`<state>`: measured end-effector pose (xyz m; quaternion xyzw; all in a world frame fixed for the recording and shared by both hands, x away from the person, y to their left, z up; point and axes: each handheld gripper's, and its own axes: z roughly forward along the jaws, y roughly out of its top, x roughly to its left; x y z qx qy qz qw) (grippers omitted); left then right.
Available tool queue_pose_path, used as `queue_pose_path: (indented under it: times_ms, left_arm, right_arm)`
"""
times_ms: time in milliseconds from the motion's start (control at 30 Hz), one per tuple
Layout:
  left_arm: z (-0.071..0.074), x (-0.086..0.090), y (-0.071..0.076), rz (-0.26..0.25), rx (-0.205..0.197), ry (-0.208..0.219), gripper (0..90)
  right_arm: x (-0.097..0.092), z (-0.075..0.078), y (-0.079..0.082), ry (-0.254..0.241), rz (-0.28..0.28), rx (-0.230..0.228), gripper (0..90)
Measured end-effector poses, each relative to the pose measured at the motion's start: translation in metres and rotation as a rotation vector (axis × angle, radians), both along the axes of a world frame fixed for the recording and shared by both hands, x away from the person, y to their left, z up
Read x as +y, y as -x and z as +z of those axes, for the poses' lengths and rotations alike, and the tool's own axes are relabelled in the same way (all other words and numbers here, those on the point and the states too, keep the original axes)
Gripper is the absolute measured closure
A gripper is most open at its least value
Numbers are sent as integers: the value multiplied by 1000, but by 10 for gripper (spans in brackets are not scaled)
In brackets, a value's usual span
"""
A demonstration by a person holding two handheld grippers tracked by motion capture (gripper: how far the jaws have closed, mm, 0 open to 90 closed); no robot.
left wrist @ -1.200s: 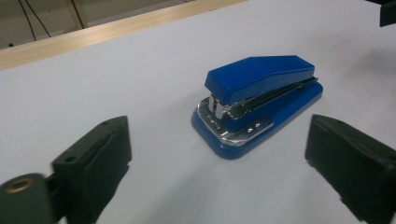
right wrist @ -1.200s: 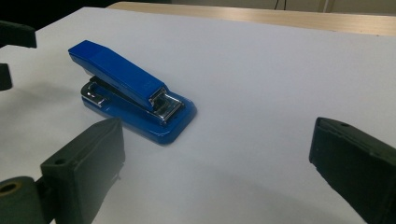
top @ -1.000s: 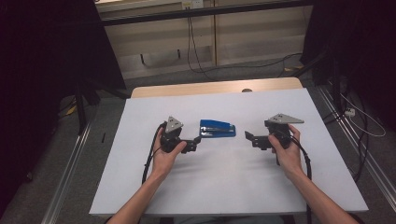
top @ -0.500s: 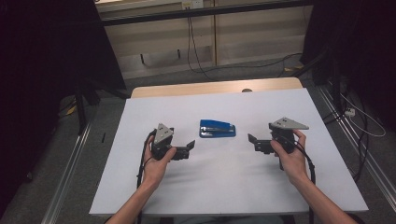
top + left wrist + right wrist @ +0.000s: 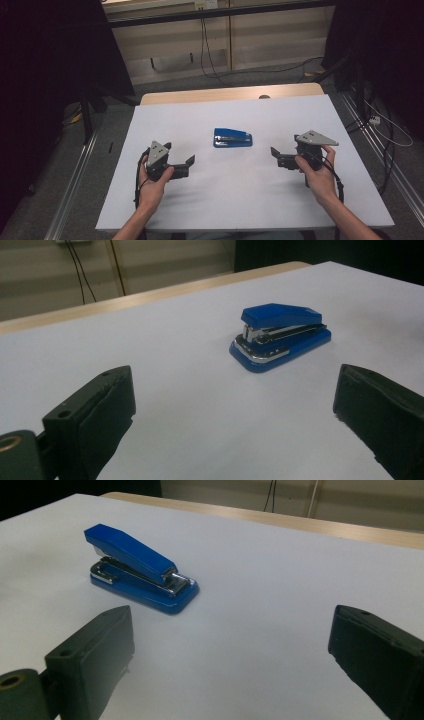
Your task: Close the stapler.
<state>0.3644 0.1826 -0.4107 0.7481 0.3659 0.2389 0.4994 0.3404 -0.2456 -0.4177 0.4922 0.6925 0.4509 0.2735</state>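
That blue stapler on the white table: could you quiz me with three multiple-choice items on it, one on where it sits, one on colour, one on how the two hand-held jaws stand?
1. Where does the stapler lie?
A. between the two grippers, a little farther from the person
B. inside the left gripper
C. on the floor

2. What colour is its body?
A. red
B. blue
C. yellow

3. How do the jaws of the left gripper and the right gripper stand?
A. both shut on the stapler
B. one shut, one open
C. both open, holding nothing

Answers: 1 A, as the high view shows it on the table between them; 2 B, blue with metal parts; 3 C, since each gripper view shows a wide gap.
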Motion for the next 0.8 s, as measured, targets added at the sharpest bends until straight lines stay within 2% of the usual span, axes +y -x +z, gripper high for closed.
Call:
queue_pose_path:
  times_ms: [67,200,267,633,800]
  left_arm:
    - [1,3,2,4,2,-5,35]
    - [0,8,10,15,0,-17,35]
    - [1,12,14,23,3,-7,35]
    - [3,31,33,50,8,-3,34]
    - [-1,35,39,38,21,-37,34]
  right_arm:
    - [-3,1,2,-7,-3,-3,46]
    - [-5,0,11,14,-1,6,47]
    - [-6,-1,16,23,-15,5,47]
    - [-21,2,40,5,-42,6,49]
    - [-23,1,46,16,-35,12,48]
